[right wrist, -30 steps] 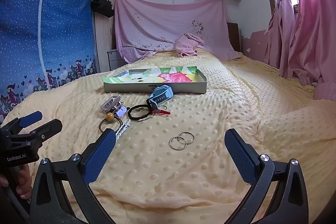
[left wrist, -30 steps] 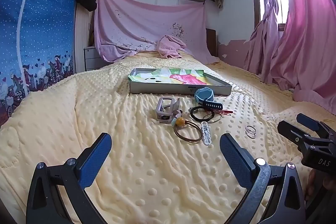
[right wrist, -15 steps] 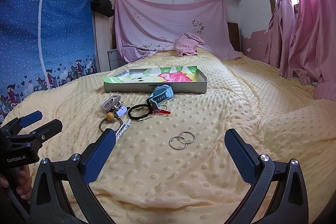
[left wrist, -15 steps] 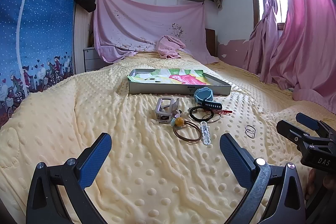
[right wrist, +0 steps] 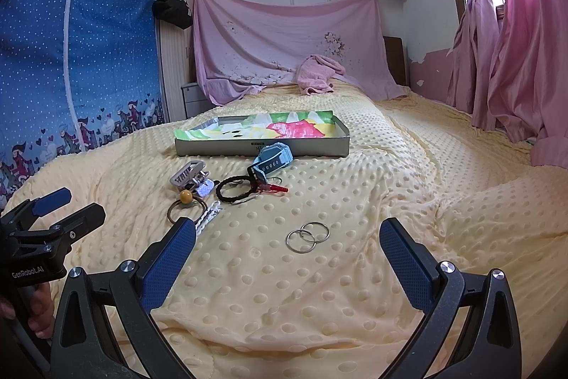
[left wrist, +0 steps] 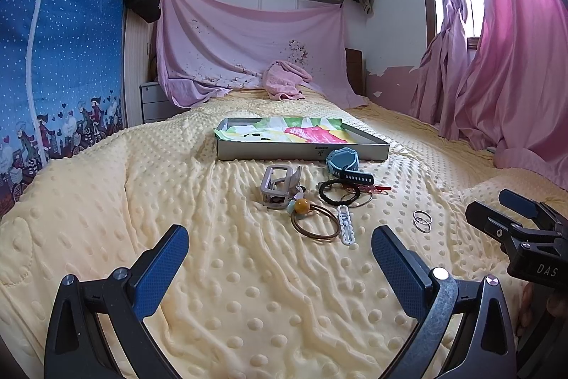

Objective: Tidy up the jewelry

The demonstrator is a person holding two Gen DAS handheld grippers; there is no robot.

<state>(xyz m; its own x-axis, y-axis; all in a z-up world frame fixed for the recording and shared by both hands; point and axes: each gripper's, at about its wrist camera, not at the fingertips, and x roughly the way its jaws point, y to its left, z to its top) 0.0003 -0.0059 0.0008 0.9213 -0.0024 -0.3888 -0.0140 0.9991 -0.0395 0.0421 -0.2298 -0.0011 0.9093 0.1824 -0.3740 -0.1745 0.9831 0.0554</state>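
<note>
- the jewelry lies loose on the yellow dotted blanket, just in front of the shallow grey tray, which has nothing in it but its coloured lining.
- two linked silver rings sit apart from the main cluster, nearest the right gripper.
- cluster count: one blue watch, one grey hair claw, one brown bangle with an amber bead, one black hair tie, one white clip.
- both grippers hover released, jaws wide, grasping nothing; left gripper faces the bangle.
- likely step: first pick; come down low, pinch across a ring's edge and press lightly into the soft blanket.
</note>
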